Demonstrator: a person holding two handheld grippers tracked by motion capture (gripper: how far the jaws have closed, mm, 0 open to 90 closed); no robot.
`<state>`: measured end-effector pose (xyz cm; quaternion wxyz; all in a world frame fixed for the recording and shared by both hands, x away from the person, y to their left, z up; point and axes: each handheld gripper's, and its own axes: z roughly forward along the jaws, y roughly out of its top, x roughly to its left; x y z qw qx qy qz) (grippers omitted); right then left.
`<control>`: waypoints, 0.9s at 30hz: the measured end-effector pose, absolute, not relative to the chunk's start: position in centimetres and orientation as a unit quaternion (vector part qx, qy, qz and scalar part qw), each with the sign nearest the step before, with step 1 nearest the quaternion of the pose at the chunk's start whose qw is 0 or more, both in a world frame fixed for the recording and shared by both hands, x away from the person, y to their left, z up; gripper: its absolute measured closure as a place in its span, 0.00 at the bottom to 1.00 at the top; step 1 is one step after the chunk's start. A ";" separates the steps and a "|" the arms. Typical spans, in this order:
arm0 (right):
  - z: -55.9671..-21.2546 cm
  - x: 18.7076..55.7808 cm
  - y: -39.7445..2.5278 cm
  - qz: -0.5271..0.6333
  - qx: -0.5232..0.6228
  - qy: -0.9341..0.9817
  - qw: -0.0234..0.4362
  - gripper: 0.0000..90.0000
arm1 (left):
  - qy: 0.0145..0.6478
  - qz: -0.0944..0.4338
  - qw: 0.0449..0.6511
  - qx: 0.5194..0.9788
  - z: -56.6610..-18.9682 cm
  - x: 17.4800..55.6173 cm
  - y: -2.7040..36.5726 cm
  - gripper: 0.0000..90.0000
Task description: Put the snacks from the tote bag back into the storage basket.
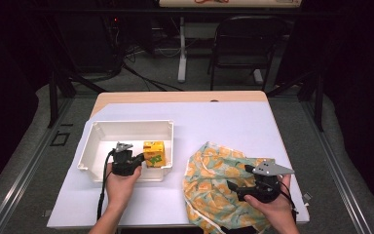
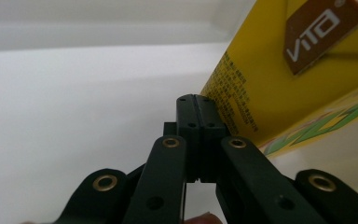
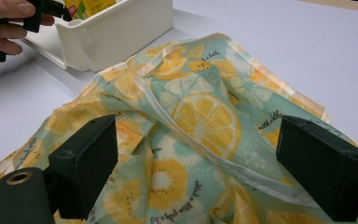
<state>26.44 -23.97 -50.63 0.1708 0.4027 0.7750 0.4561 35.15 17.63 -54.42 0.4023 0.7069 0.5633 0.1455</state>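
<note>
White bin [image 1: 97, 141]: left tool [image 2: 196, 105] closed beside carton [image 2: 279, 88].

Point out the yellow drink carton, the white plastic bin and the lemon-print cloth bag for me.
yellow drink carton [image 1: 154, 152]: high view, its top face.
white plastic bin [image 1: 131, 123]: high view, its far rim.
lemon-print cloth bag [image 3: 205, 116]: right gripper view, the large lemon slice in its print.

My table [image 1: 253, 122]: bin [image 1: 131, 129] on its left half, carton [image 1: 154, 152] inside at the bin's right near corner; cloth bag [image 1: 214, 180] lying right of the bin, at the near edge.
</note>
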 end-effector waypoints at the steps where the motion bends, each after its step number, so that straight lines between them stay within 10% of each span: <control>1: -50.6 26.4 -24.0 0.454 0.402 0.776 0.170 0.14 | 0.561 0.146 0.401 0.709 -54.4 35.2 17.5 1.00; 27: -50.7 26.4 -23.9 0.455 0.400 0.778 0.169 0.13 | 0.545 0.157 0.415 0.711 -53.8 34.9 17.0 0.91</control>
